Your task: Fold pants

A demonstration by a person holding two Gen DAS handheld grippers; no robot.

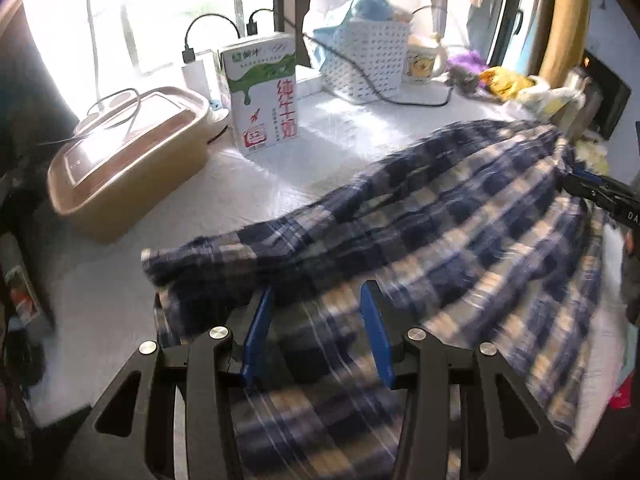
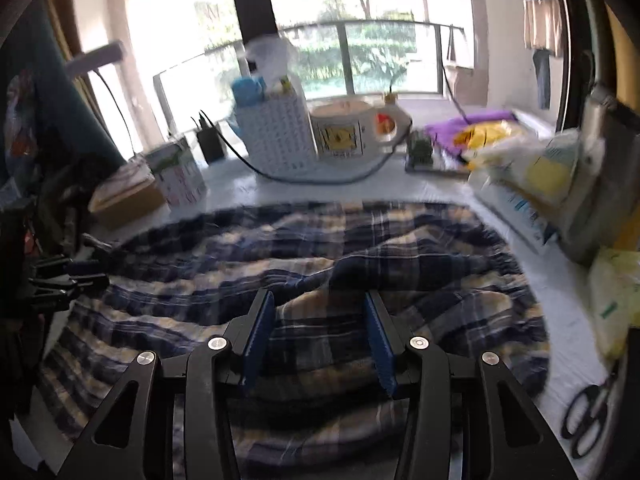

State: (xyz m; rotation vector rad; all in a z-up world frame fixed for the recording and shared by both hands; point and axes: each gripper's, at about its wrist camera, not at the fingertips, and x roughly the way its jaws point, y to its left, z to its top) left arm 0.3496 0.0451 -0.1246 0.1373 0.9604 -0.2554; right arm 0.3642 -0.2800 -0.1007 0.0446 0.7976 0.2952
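White tabletop (image 1: 120,288): plaid pants (image 1: 440,216) lie left-right beneath both spread, empty grippers, left gripper (image 1: 316,332), right gripper (image 2: 318,338) (blurry).

Pants (image 1: 440,216) spread on table (image 1: 328,140); milk carton (image 1: 262,92) behind, lidded box (image 1: 132,160) left of carton

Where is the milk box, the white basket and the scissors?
milk box (image 1: 264,92): left wrist view, its front face with red writing.
white basket (image 2: 276,136): right wrist view, its dotted front wall.
scissors (image 2: 586,420): right wrist view, the black handle loops.
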